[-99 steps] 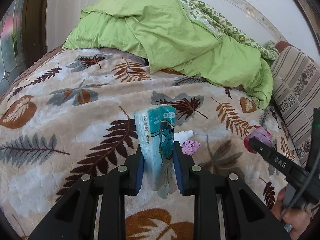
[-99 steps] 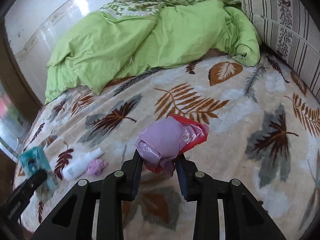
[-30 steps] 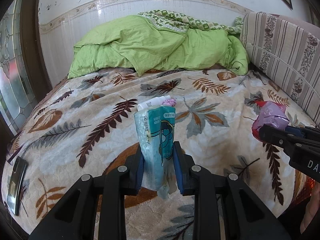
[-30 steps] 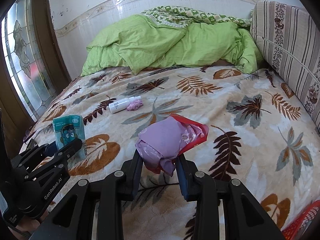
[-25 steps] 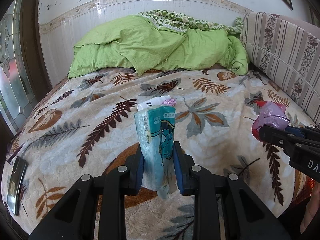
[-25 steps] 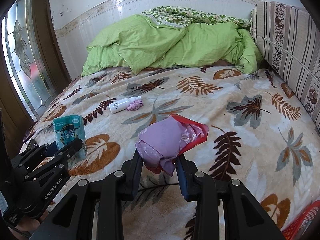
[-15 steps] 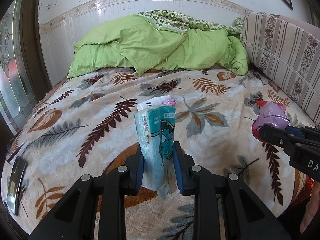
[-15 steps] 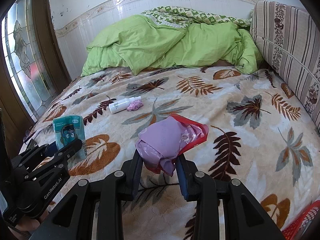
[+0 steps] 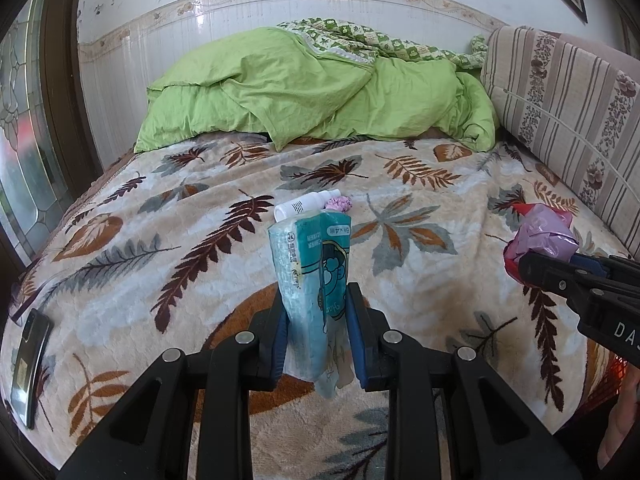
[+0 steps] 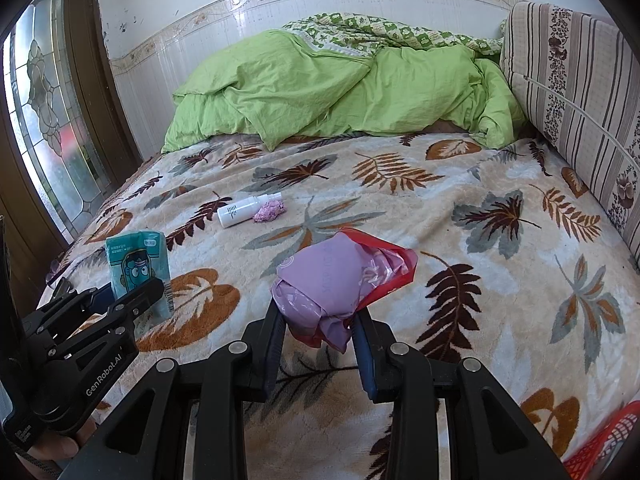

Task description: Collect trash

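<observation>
Left wrist view: at the far left edge a dark flat phone [image 9: 30, 356] lies on the leaf-patterned plush blanket [image 9: 168, 216] covering the bed; in the middle the left hand-held gripper [image 9: 318, 334] pinches a teal plastic tissue packet with a cartoon face [image 9: 312, 276], held upright above the blanket; just beyond it a white cylindrical bottle [image 9: 306, 207] lies on its side, touching a small crumpled pink wad [image 9: 339, 203]; a rumpled lime-green duvet [image 9: 320, 92] is heaped at the head of the bed; on the right stands a striped floral cushion [image 9: 568, 128]; at the right edge the right hand-held gripper [image 9: 520, 266] comes in sideways, pressed onto a crumpled lilac plastic bag with a red lining [image 9: 542, 236].

Right wrist view: the left hand-held gripper with the packet sits at lower left; the lilac bag bulges between the right gripper's blue pads [image 10: 364, 344], clear of the blanket; a red mesh basket [image 10: 604, 446] shows at the bottom right corner.
</observation>
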`<state>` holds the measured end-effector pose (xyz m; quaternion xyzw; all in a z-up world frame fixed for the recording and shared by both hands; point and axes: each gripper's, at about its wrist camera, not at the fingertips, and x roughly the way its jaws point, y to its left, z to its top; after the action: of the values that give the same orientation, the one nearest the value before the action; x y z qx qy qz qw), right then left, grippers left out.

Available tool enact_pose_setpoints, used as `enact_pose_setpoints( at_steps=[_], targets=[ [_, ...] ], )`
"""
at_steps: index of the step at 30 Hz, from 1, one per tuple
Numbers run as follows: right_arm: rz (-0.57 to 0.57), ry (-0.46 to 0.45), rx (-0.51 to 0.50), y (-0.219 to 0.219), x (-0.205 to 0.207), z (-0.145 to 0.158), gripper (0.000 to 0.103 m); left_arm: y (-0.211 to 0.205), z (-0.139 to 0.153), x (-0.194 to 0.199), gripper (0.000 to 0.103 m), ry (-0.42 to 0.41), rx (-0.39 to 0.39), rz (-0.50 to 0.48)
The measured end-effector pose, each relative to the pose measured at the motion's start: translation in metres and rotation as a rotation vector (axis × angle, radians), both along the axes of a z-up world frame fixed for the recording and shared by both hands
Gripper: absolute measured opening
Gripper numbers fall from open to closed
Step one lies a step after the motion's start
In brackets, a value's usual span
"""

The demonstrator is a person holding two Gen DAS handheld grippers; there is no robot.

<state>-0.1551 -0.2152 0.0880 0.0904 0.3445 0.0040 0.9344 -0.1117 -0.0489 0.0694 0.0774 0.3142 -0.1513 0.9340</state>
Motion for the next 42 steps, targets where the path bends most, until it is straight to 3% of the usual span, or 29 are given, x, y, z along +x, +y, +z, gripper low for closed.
enact_pose_setpoints(
  at_steps=[32, 38, 42],
  targets=[
    [0.000, 0.003, 0.009, -0.003, -0.001, 0.003, 0.034, -0.002, 0.001, -0.003, 0.026, 0.002, -0.006, -0.010],
    [-0.021, -0.024, 0.052, -0.013, -0.016, 0.014, 0.034, -0.010, 0.003, -0.012, 0.025, 0.015, -0.020, -0.029],
    [-0.056, -0.035, 0.130, -0.035, -0.046, 0.021, 0.034, -0.022, 0.011, -0.026, 0.025, 0.022, -0.044, -0.091]
  ],
)
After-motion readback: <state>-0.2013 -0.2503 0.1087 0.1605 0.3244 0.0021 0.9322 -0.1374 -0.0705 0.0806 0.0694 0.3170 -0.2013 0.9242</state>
